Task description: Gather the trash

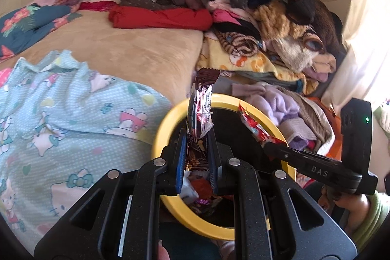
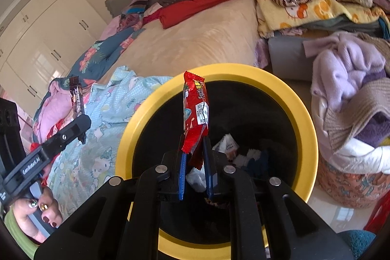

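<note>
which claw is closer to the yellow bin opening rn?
Right. The right claw holds its red wrapper above the yellow bin opening; the left claw sits beside the rim, over the bedding.

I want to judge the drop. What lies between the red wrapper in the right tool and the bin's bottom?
Nothing but air: in the right wrist view the red wrapper hangs over the bin's open mouth, discarded wrappers lying below.

Red wrapper [image 2: 195,113] above yellow-rimmed bin [image 2: 302,99]
</note>
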`<act>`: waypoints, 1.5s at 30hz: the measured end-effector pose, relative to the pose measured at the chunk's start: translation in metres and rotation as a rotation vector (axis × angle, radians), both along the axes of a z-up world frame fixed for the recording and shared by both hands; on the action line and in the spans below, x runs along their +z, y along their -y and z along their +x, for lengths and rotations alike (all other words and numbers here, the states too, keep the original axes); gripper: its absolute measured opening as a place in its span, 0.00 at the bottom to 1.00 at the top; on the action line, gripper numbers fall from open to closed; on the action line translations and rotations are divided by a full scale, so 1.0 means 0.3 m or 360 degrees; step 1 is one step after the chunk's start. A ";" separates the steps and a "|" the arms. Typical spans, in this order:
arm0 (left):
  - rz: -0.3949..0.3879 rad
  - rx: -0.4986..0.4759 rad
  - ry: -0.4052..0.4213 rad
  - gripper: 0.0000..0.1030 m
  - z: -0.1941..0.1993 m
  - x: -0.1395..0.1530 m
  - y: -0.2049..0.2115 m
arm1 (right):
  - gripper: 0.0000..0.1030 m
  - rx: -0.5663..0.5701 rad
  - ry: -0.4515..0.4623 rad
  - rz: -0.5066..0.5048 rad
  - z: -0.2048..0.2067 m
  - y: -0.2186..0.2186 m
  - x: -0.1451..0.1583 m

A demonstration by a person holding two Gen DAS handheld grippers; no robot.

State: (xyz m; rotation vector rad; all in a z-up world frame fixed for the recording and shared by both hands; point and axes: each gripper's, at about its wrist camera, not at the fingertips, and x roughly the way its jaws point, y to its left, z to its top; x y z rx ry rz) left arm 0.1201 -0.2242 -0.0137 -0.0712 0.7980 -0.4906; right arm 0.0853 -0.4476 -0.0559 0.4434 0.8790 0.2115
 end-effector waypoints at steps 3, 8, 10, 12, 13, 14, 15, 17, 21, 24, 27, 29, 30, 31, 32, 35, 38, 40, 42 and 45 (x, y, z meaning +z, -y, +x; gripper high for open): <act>0.0009 -0.0042 -0.0037 0.11 0.007 -0.022 0.030 | 0.15 -0.0004 -0.0027 0.0011 -0.003 0.012 -0.008; 0.0036 -0.0101 -0.0086 0.11 0.017 -0.060 0.074 | 0.23 -0.0007 -0.0060 0.0033 -0.015 0.029 -0.014; 0.0036 -0.0121 -0.0111 0.12 0.024 -0.078 0.089 | 0.31 -0.0008 -0.0065 0.0029 -0.019 0.032 -0.012; 0.0043 -0.0138 -0.0136 0.12 0.030 -0.094 0.101 | 0.34 -0.0007 -0.0065 0.0022 -0.023 0.030 -0.006; 0.0043 -0.0148 -0.0155 0.12 0.034 -0.104 0.107 | 0.35 -0.0010 -0.0063 0.0016 -0.029 0.031 -0.003; 0.0045 -0.0154 -0.0168 0.13 0.037 -0.112 0.110 | 0.37 -0.0016 -0.0063 0.0015 -0.032 0.034 -0.002; 0.0051 -0.0154 -0.0179 0.15 0.039 -0.120 0.113 | 0.41 -0.0024 -0.0065 0.0016 -0.037 0.037 -0.002; 0.0055 -0.0153 -0.0201 0.16 0.040 -0.132 0.113 | 0.45 -0.0035 -0.0070 0.0014 -0.043 0.042 0.000; 0.0050 -0.0149 -0.0205 0.20 0.035 -0.137 0.106 | 0.47 -0.0052 -0.0056 -0.0016 -0.057 0.045 0.014; 0.0040 -0.0135 -0.0203 0.30 0.035 -0.139 0.098 | 0.48 -0.0056 -0.0037 -0.0038 -0.064 0.045 0.027; 0.0022 -0.0122 -0.0203 0.42 0.030 -0.138 0.082 | 0.48 -0.0055 -0.0012 -0.0068 -0.078 0.037 0.045; 0.0023 -0.0110 -0.0194 0.49 0.029 -0.133 0.069 | 0.57 -0.0058 0.0013 -0.0091 -0.087 0.033 0.058; 0.0018 -0.0101 -0.0191 0.54 0.026 -0.132 0.061 | 0.59 -0.0058 0.0032 -0.0100 -0.094 0.029 0.066; 0.0010 -0.0089 -0.0189 0.56 0.023 -0.129 0.051 | 0.60 -0.0056 0.0043 -0.0111 -0.100 0.024 0.072; 0.0005 -0.0075 -0.0181 0.58 0.017 -0.126 0.039 | 0.60 -0.0053 0.0054 -0.0125 -0.104 0.018 0.077; 0.0004 -0.0034 -0.0153 0.66 0.000 -0.114 0.007 | 0.65 -0.0043 0.0092 -0.0156 -0.118 -0.005 0.092; 0.0002 0.0009 -0.0120 0.78 -0.025 -0.098 -0.032 | 0.71 -0.0056 0.0137 -0.0172 -0.132 -0.029 0.107; 0.0003 0.0023 -0.0098 0.78 -0.043 -0.087 -0.054 | 0.75 -0.0066 0.0167 -0.0179 -0.142 -0.047 0.114; 0.0012 0.0048 -0.0078 0.83 -0.062 -0.077 -0.082 | 0.78 -0.0066 0.0206 -0.0196 -0.153 -0.073 0.123; -0.0001 0.0116 -0.0042 0.89 -0.087 -0.056 -0.141 | 0.85 -0.0061 0.0278 -0.0235 -0.172 -0.115 0.141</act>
